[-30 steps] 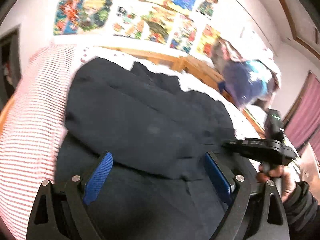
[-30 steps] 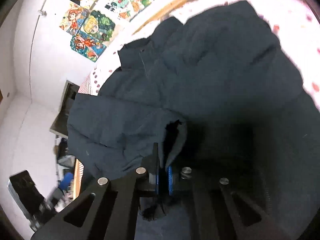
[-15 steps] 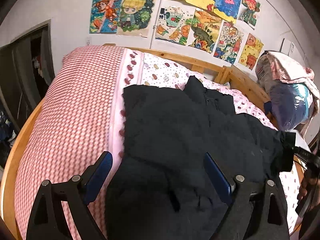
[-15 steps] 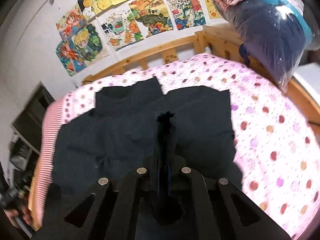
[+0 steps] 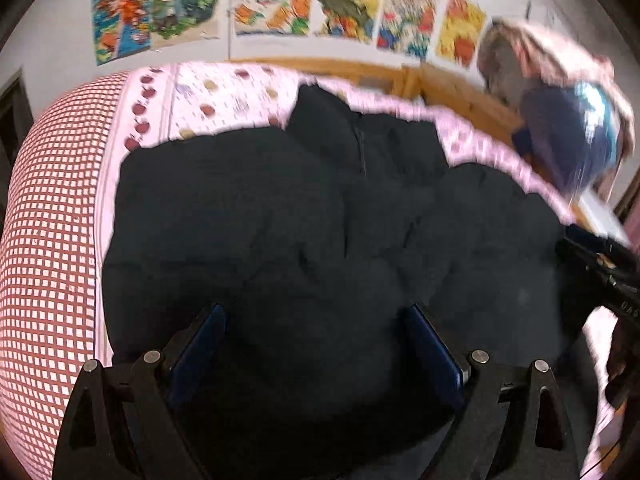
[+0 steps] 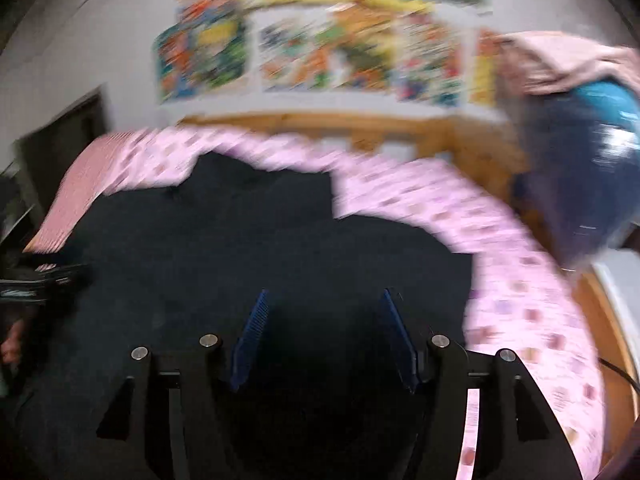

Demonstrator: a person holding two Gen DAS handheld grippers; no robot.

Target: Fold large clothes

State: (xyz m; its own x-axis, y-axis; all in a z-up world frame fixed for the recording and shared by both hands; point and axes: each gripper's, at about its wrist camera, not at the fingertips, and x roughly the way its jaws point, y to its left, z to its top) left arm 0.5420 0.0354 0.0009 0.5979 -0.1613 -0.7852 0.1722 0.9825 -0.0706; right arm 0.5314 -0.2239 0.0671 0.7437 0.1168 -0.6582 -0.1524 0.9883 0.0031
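Note:
A large dark navy jacket (image 5: 312,232) lies spread on a bed, collar toward the headboard; it also fills the right wrist view (image 6: 256,256). My left gripper (image 5: 316,340) is open and empty just above the jacket's near part. My right gripper (image 6: 324,328) is open and empty above the jacket's right side. The right gripper's body shows at the right edge of the left wrist view (image 5: 600,264). Both views are motion-blurred.
The bed has a pink spotted sheet (image 6: 520,280) and a red-checked cover (image 5: 52,240) at the left. A wooden headboard (image 6: 360,128) stands behind. A bag of bedding (image 5: 568,136) sits at the right. Posters (image 5: 320,0) cover the wall.
My right gripper was shut on a fold of the jacket and has opened and let it go. The jacket now lies flatter. Both grippers have shifted over it.

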